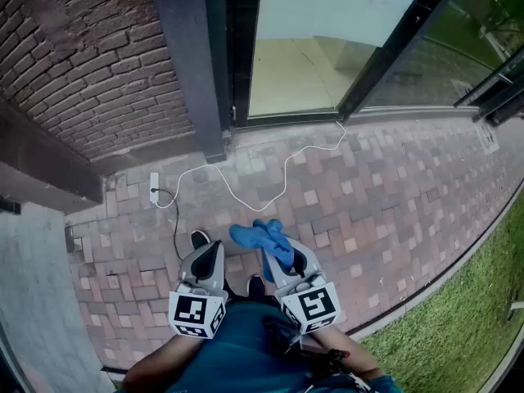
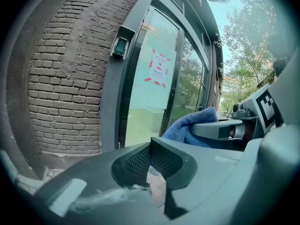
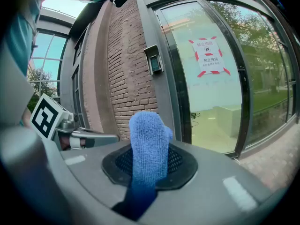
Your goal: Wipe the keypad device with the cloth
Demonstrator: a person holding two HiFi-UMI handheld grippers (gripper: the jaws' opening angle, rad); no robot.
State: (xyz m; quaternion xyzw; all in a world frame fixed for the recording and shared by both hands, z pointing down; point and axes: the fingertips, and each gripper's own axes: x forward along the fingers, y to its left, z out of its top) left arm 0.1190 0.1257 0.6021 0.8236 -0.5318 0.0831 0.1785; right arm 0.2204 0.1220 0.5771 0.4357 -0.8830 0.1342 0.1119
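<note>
Right tongs (image 3: 150,162) grip the blue cloth (image 3: 148,142); left tongs (image 2: 150,159) closed.

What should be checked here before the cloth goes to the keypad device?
1. Cloth gripped: ok, the jaws of the right gripper are shut on it.
2. Left gripper free: ok, jaws together, nothing between.
3. Keypad device in sight: ok, mounted on the grey door frame beside the brick wall.
4. Cloth on keypad device: not ok, clearly apart.
5. Path underfoot: not ok, a white cable lies on the paving before the glass door.
6. Dirt on keypad device: cannot tell, too small.
</note>
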